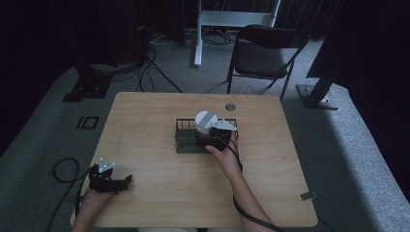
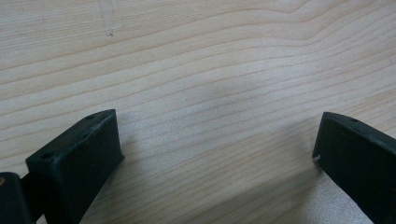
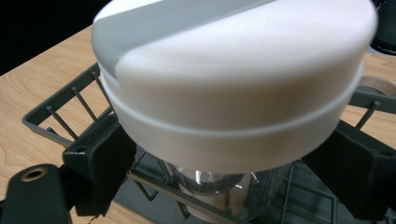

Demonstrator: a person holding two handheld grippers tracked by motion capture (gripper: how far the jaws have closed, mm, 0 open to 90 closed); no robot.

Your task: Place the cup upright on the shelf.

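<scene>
Over the wire basket (image 1: 186, 137), the right gripper (image 3: 224, 154) clasped the white-lidded jar (image 3: 233, 88); lowering it level seemed wisest, while the left gripper (image 2: 215, 149) rested wide open, empty.

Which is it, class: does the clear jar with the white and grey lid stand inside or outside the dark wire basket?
Inside: the clear jar stands upright within the dark wire basket's walls.

White-lidded jar (image 3: 233, 93), wire basket (image 3: 65, 112), fingers (image 3: 105, 163) flanking
</scene>
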